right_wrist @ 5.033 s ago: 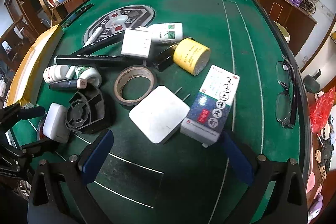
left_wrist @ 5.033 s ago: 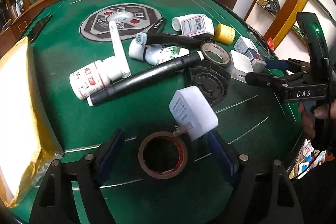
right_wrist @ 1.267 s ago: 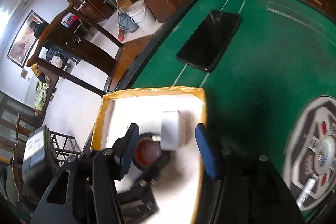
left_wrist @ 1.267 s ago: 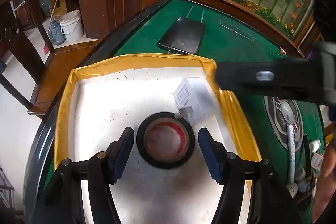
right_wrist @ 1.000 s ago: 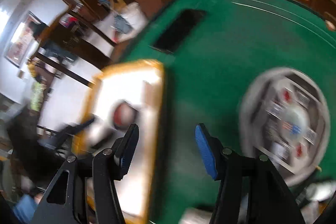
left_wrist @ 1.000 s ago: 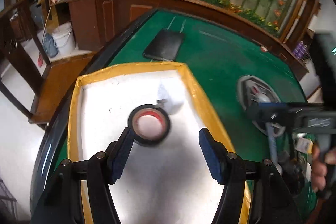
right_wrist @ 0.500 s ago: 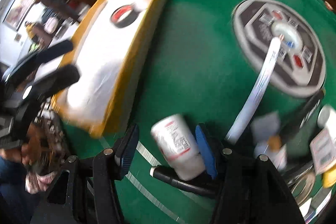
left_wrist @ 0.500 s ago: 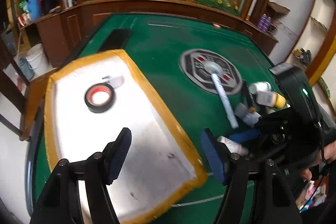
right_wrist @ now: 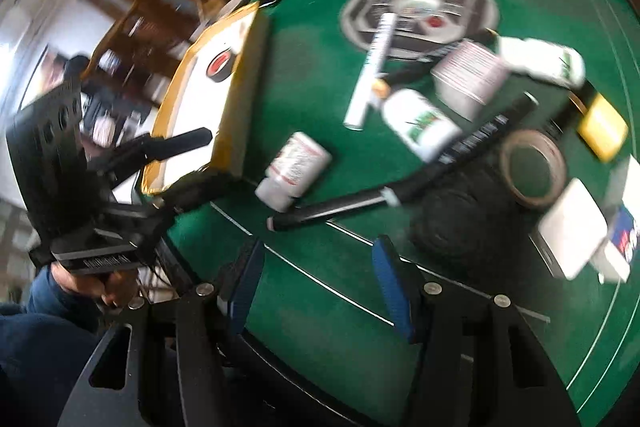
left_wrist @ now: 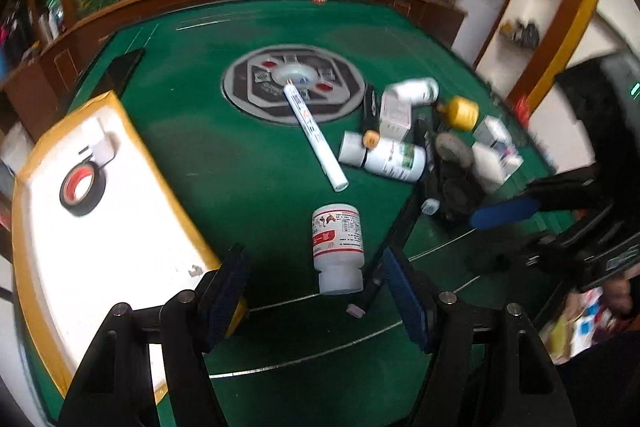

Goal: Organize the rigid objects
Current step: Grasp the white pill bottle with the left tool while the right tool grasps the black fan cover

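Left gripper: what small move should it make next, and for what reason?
Probably ease the left gripper forward and down around the white pill bottle. Its fingers are open and empty, the bottle lies on its side on the green table just ahead, and only the black tape roll and a white charger are in the yellow-rimmed tray.

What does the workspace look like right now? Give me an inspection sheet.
Surface: green felt table.
Job's things: black tape roll and white charger lie in the yellow-rimmed tray; red-label pill bottle lies on the felt nearest the left gripper.
Clutter: white tube, bottles, boxes, black marker piled at right.
Grippers: left gripper and right gripper both open, empty.
Cables: nothing seen.
Surroundings: wooden rail, planter, shelves.
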